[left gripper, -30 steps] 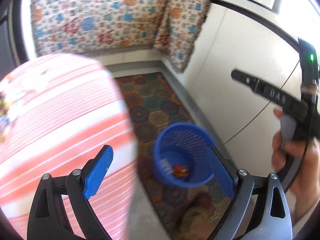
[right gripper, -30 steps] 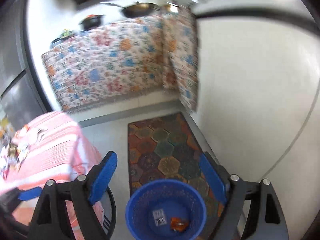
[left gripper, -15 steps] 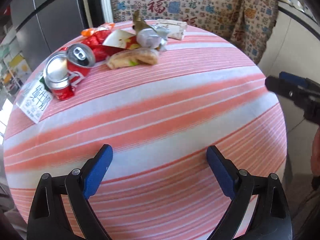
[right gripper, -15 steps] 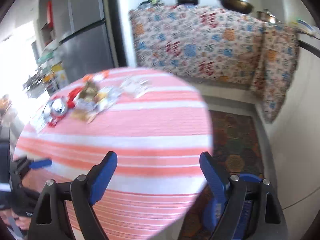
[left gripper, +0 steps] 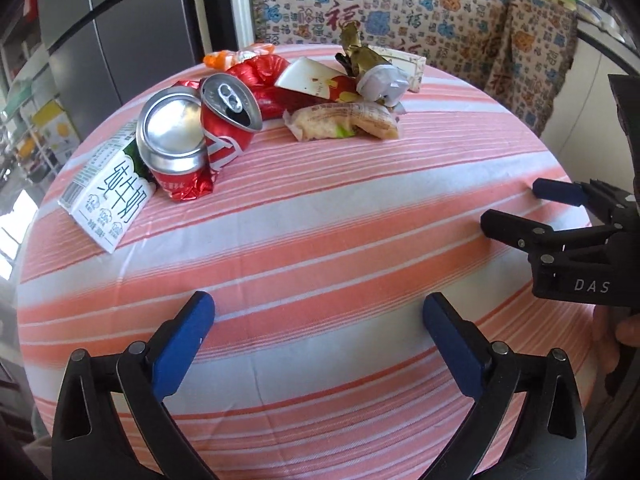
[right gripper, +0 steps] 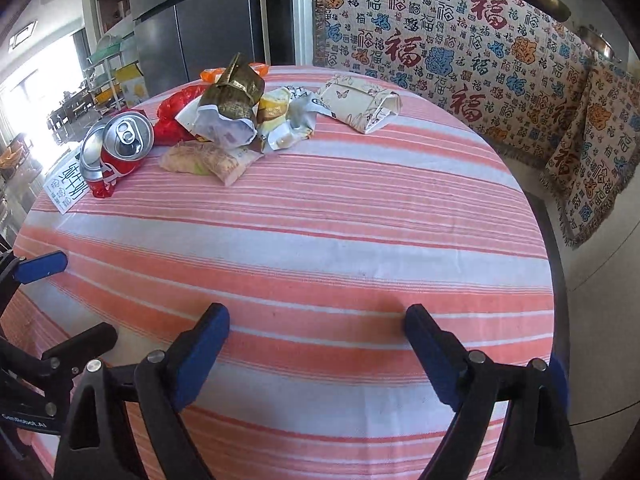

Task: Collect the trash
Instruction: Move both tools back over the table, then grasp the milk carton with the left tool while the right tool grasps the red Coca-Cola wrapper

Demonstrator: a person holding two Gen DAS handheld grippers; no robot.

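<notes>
A pile of trash lies at the far side of a round table with a pink striped cloth (left gripper: pixel 320 240): two red cans (left gripper: pixel 224 120), a white milk carton (left gripper: pixel 108 196), a clear snack wrapper (left gripper: pixel 340 122), a red bag (left gripper: pixel 260 72) and a patterned paper packet (right gripper: pixel 360 104). The cans (right gripper: pixel 120 148) and wrapper (right gripper: pixel 208 160) also show in the right wrist view. My left gripper (left gripper: pixel 318 340) is open and empty over the near table edge. My right gripper (right gripper: pixel 316 344) is open and empty, to the right of the left one (left gripper: pixel 520 208).
A patterned fabric bench (right gripper: pixel 460 48) runs behind the table and along the right wall. A grey fridge (right gripper: pixel 208 20) stands at the back left. The blue bin is out of view.
Both grippers swung from over the blue bin on the floor up to the table. They have moved closer to the trash pile. Both stay open.
</notes>
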